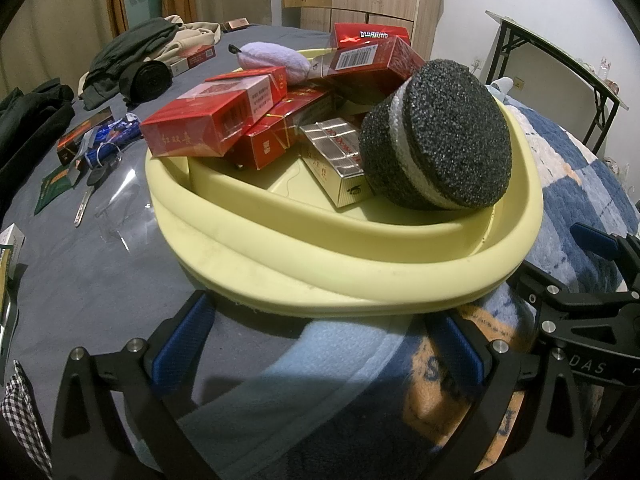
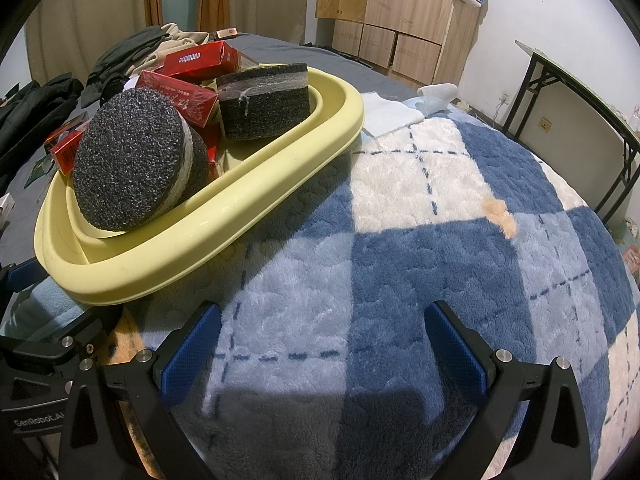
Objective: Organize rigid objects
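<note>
left gripper [image 1: 320,344]: jaws apart, nothing between them. they sit low over a grey sheet [image 1: 100,280] and a pale blue towel [image 1: 320,360] on the bed. directly ahead of the jaws, close to the tips, is the near rim of a pale yellow basin [image 1: 320,276].

inside the basin, ahead and to the right of the left jaws, a round black sponge [image 1: 436,136] with a white middle band leans tilted against the rim. ahead and to the left, several red boxes [image 1: 200,120] are stacked loosely, with a silver box [image 1: 340,152] between them and the sponge. a lilac plush item [image 1: 276,58] lies at the far side of the pile. further left, outside the basin, a key [image 1: 90,190] and dark clothes [image 1: 132,48] lie on the sheet.

right gripper [image 2: 322,344]: jaws apart, nothing between them, held over a blue and white checked blanket [image 2: 400,220]. the basin [image 2: 200,236] lies ahead and to the left of these jaws, its near corner resting on the blanket. from this side the round sponge [image 2: 128,164] is nearest, and a rectangular black sponge [image 2: 266,102] stands further ahead against the far rim. part of the left gripper's frame shows at the lower left edge.
</note>
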